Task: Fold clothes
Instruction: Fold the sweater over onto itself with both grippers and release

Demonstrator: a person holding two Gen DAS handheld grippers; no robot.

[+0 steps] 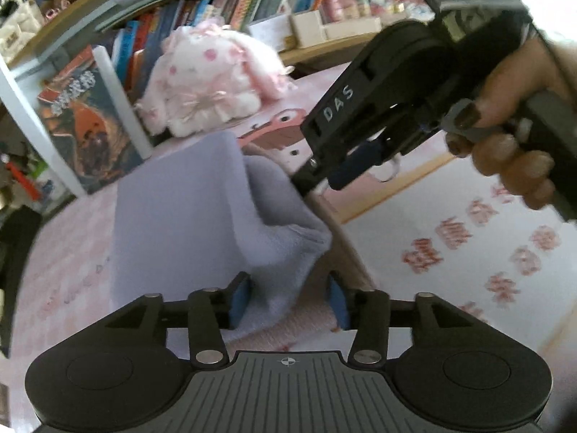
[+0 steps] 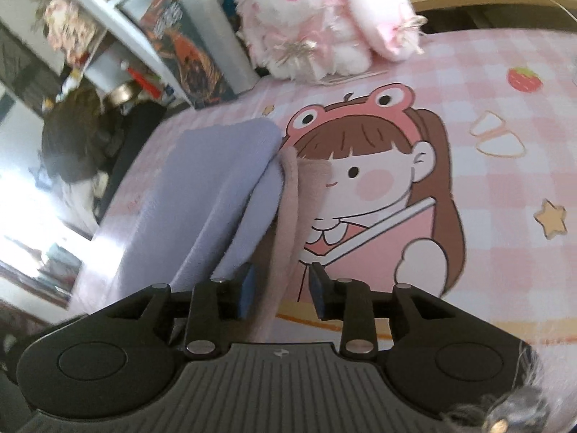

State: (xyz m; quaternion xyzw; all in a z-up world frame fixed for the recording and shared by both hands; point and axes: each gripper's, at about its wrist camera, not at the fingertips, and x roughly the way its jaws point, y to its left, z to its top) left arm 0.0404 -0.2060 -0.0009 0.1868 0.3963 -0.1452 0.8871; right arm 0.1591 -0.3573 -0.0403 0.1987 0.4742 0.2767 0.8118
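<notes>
Left gripper (image 1: 288, 297): jaws apart, a lavender cloth (image 1: 187, 216) corner hangs down between the blue pads (image 1: 238, 301). I see a gap on both sides, so no grip there.

Right gripper (image 2: 279, 288): jaws partly apart, a pinkish-tan strip (image 2: 288, 223) of fabric runs down between the fingers. It may brush the left pad, I can't tell. The other pad stands clear, so I read it as released or nearly so. In the left view I see the right gripper from outside, held by a hand (image 1: 505, 137), tips low over the cloth's far edge.

Just beyond both grippers: the lavender cloth lies on the bench (image 2: 487, 151), which has a pink checked cover with a cartoon girl print. The cloth sits doubled over itself, top layer fairly flat with a rounded far corner, and a second layer bulges under its right edge. The tan strip runs along that same right edge, touching it.

Progress, my call: at least one fold is in, since layers are stacked. It's not tidy yet. The near corner is lifted and the right edge is puffy and misaligned. Left to do: lay the corner down, square the edges, maybe one more fold. I can't tell if the tan piece belongs to the same garment.

Further back: a plush bunny (image 2: 324, 18) at the bench's far edge, well apart from the cloth. Behind it, shelves of books (image 1: 216, 11).
</notes>
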